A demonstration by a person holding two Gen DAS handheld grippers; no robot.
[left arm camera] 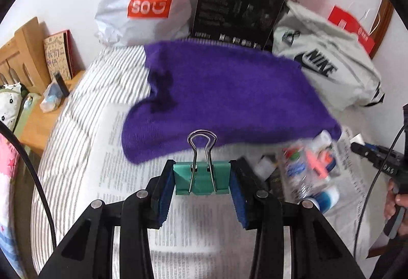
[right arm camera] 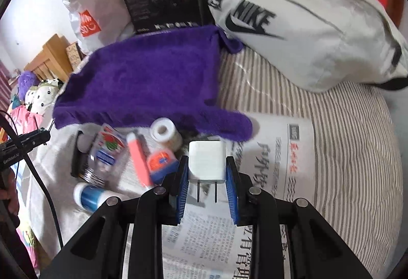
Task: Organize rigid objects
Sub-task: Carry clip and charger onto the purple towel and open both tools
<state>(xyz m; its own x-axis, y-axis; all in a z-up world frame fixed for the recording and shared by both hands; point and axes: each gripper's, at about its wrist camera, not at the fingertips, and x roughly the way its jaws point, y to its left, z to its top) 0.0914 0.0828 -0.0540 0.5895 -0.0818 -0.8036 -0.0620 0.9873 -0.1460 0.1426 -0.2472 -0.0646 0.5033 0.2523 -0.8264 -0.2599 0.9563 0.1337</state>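
While each hand-held gripper pinches — binder clip (left arm camera: 202, 178), charger (right arm camera: 206, 162) — newspaper (right arm camera: 275, 151) covers striped bedding (right arm camera: 344, 131).

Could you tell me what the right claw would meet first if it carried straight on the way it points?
Probably the purple towel: the right claw, shut on the white charger, points at its near edge, though depth is unclear.

Two black plastic grippers, left gripper (left arm camera: 202, 183) and right gripper (right arm camera: 206, 180), each with ribbed blue pads (left arm camera: 163, 198), round silver screws (left arm camera: 141, 193) and a trailing black cable (left arm camera: 30, 164).
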